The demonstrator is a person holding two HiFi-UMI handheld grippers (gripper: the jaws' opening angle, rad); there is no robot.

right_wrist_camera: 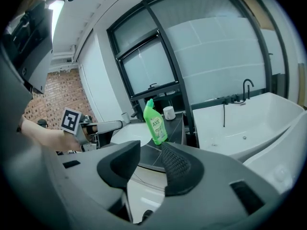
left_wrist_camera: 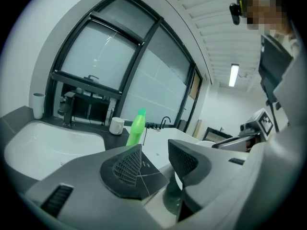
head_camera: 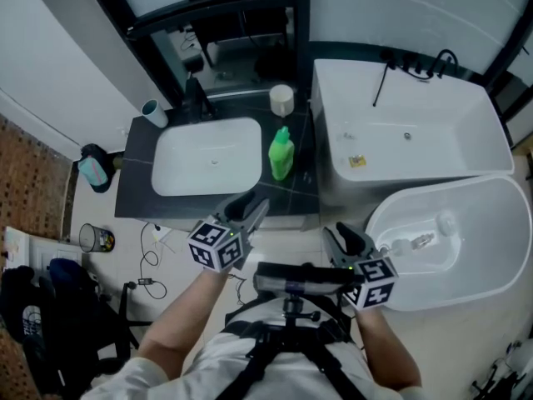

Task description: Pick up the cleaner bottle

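Cleaner bottle stands upright on the dark counter, in the strip between the sink and the bathtub. A white cup sits behind it, apart from it. The bottle's long axis is vertical, with the neck bent at the top.

Left gripper: jaws apart, nothing between them. It hangs at the counter's front edge, pointing roughly at the bottle. In the left gripper view the bottle shows just above the left jaw's tip, so a little off the middle of the gap. It is near but not touching.

Right gripper: jaws also apart and empty. It sits further back and off to the bathtub side. In the right gripper view the bottle lines up over the gap but looks clearly farther off.

Judgement: the left is the nearer one. The key relation is that the bottle lies ahead of the left jaws and slightly to one side. The jaws seem to open sideways, which suits an upright body. The coming move likely needs a small sideways correction, then a push forward so the bottle's body enters the gap before closing. The bottle is not yet grasped.
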